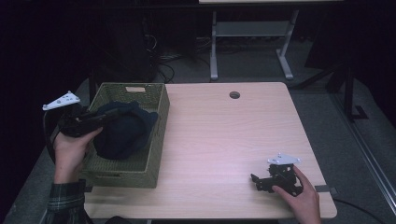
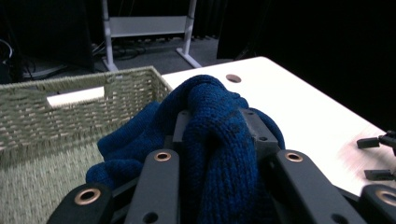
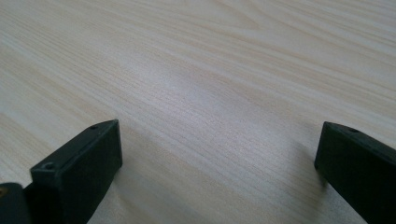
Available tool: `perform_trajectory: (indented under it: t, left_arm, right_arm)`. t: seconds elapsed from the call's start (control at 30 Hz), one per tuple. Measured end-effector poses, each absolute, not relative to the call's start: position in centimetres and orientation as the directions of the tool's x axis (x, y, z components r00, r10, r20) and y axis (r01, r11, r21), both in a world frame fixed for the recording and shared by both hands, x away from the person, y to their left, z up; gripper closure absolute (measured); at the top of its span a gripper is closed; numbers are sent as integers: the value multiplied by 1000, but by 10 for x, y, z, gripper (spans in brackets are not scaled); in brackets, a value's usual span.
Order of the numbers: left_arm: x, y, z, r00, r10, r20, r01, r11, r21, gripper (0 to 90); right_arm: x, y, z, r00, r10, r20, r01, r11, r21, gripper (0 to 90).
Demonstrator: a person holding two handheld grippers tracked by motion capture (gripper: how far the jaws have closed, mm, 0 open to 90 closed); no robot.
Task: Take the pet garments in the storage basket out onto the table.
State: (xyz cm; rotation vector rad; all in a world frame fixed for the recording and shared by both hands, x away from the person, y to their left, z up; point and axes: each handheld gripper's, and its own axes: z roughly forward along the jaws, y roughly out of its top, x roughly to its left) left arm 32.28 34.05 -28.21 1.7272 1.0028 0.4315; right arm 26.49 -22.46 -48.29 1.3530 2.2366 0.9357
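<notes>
Basket [image 2: 28, 116] floor partly hidden beneath blue knit [image 2: 210, 121]

Dim room, grey floor [image 1: 187, 74], desk frame [image 1: 252, 32]

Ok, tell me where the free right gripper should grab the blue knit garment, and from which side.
Probably the loose bulk of the blue knit garment sagging in the basket, approached from above: basket walls block the sides. The left gripper already pinches one fold; the right gripper is open.

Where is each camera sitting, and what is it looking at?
High view: above the person's side, looking down on the table; both hands show.
Left gripper view: rides the left hand-held gripper, looking over its jaws, shut on the blue knit cloth, toward the basket.
Right gripper view: rides the right hand-held gripper, open jaws over bare tabletop.
High and left views share the basket and cloth.
</notes>
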Motion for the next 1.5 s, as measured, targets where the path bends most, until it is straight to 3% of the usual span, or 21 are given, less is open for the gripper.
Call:
perform_trajectory:
  t: [0.7,1.5]
  left_arm:
    - [332,317,-251,653,742,-155,320,-85,944,707]
    - [345,246,-237,770,624,-134,259,-114,959,709]
  right_arm:
    - [265,-225,-483,-475,880,30,639,321,699,4]
    - [265,-225,-483,-475,880,30,639,321,699,4]
